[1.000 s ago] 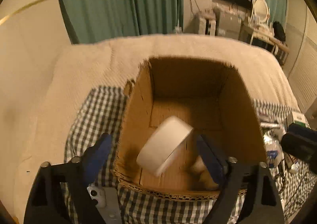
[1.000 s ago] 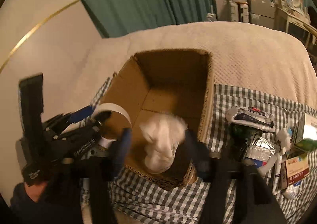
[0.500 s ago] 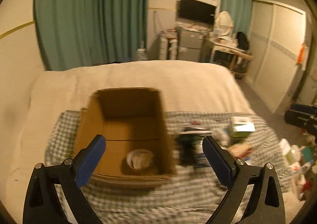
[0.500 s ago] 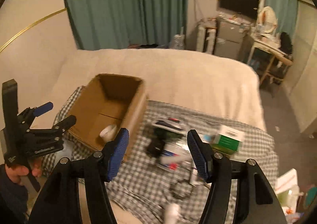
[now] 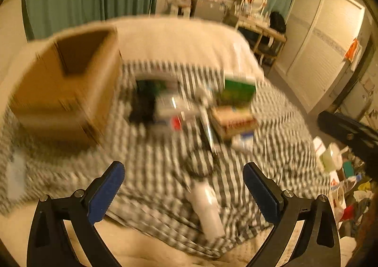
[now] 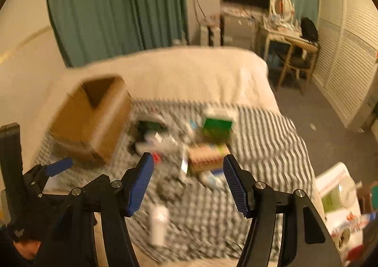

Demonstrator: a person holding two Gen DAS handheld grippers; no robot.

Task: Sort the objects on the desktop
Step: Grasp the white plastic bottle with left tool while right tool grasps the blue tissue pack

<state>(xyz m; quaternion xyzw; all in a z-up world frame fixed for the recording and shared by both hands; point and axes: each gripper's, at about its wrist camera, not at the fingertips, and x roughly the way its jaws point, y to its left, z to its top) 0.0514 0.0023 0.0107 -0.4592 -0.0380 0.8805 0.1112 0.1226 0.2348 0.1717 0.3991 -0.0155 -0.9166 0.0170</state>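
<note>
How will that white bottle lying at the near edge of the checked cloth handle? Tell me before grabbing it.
The white bottle lies on its side, so a nudge probably rolls it. It looks smooth, likely slippery plastic, probably light. Blur hides its cap.

Empty right claw (image 6: 187, 181) jaws apart above checked cloth (image 6: 271, 139), cardboard box (image 6: 92, 122) left, blurred clutter

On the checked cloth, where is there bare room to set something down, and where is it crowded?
Bare: the checked cloth right of the green box, and the strip in front of the cardboard box. Crowded: the blurred pile between those two boxes. A white bottle lies at the near edge.
</note>
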